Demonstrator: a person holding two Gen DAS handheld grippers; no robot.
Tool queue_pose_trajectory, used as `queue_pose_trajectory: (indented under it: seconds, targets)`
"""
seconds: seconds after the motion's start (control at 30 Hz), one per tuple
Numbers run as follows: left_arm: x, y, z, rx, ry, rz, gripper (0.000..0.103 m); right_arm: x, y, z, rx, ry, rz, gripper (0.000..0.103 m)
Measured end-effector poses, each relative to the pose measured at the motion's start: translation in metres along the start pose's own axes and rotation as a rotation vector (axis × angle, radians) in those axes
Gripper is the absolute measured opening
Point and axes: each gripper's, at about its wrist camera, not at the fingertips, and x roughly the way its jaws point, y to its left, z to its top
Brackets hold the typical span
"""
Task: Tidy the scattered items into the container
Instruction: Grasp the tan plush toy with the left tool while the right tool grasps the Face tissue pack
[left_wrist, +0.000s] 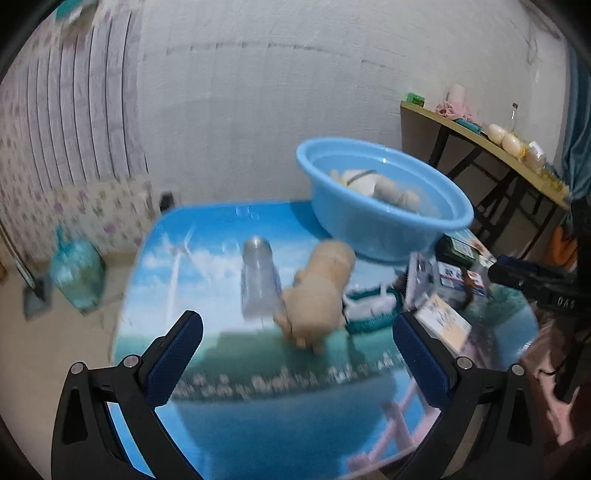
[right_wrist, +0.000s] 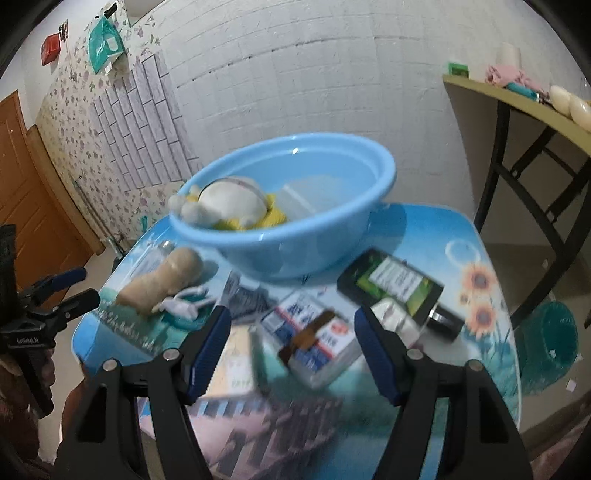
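A light blue basin (right_wrist: 295, 243) stands at the back of the table, holding a white and yellow plush toy (right_wrist: 229, 203) and a clear box (right_wrist: 299, 199). In front of the basin (left_wrist: 384, 229) lie a tan plush toy (left_wrist: 317, 291) and a clear bottle (left_wrist: 258, 280). My left gripper (left_wrist: 295, 319) hovers wide open just before the tan toy, holding nothing. My right gripper (right_wrist: 291, 314) is open above a blue and white box (right_wrist: 314, 339); its pads do not touch it. A black and green box (right_wrist: 399, 288) lies further right.
A teal basket with white items (left_wrist: 369, 314) and a cream box (right_wrist: 236, 362) lie between the two grippers. The table top (left_wrist: 258, 406) bears a printed picture. A side table (right_wrist: 517, 99) stands at right, with a teal bin (right_wrist: 550, 343) on the floor below.
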Motion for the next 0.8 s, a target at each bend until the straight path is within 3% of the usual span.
queue_pose_trajectory:
  seconds: [0.13, 0.33, 0.5, 0.8]
  targets:
    - [-0.002, -0.001, -0.01, 0.027, 0.005, 0.007, 0.102, -0.005, 0.01, -0.014, -0.02, 0.006, 0.008, 0.069]
    - [0.003, -0.012, -0.013, 0.07, 0.001, 0.011, 0.092, -0.005, 0.019, -0.023, -0.042, 0.034, 0.025, 0.068]
    - [0.017, -0.018, -0.009, 0.106, 0.018, 0.026, 0.067, -0.002, 0.027, -0.029, -0.068, 0.055, 0.033, 0.061]
    - [0.036, -0.022, -0.001, 0.156, 0.018, 0.016, 0.062, 0.012, 0.046, -0.033, -0.117, 0.094, 0.05, 0.058]
